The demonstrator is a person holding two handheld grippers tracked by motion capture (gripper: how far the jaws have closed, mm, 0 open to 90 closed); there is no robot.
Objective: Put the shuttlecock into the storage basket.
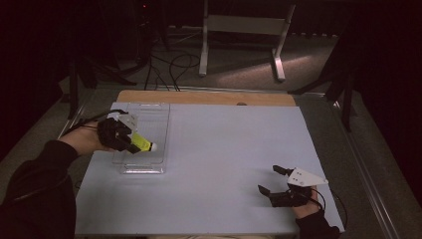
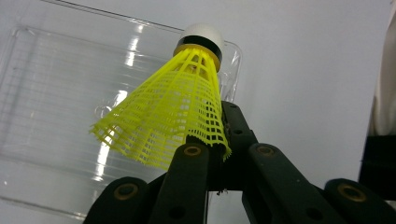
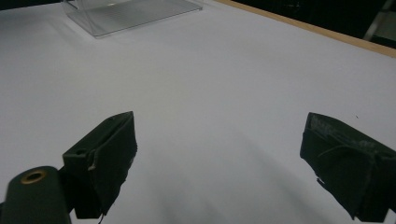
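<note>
high view: a pale counter [image 1: 214, 169] carries a clear plastic tray [image 1: 149, 119] toward 10 o'clock, with a wooden edge along its far side. beyond it the dark floor holds a white metal stand [image 1: 241, 37] and loose cables [image 1: 171, 67]. the left gripper [image 1: 130, 141] hangs over the tray's near half with a yellow shuttlecock [image 1: 142, 144], white cap pointing toward 4 o'clock. the right gripper [image 1: 272, 181] lies near 5 o'clock, well apart from the tray, nothing between them. the room is dim, and both sleeves are cut off by the bottom edge.

left gripper view: the jaws are closed on the rim of the shuttlecock's [image 2: 173, 112] yellow mesh skirt, pinching it; the cap points toward 12 o'clock over the tray's [image 2: 51, 102] ribbed floor. the jaws hide part of the skirt's edge. whether the shuttlecock touches the tray cannot be told.

right gripper view: the jaws stand wide apart with bare counter [image 3: 210, 93] between them, holding nothing. the tray's [image 3: 126, 11] corner is cut off at 11 o'clock.
</note>
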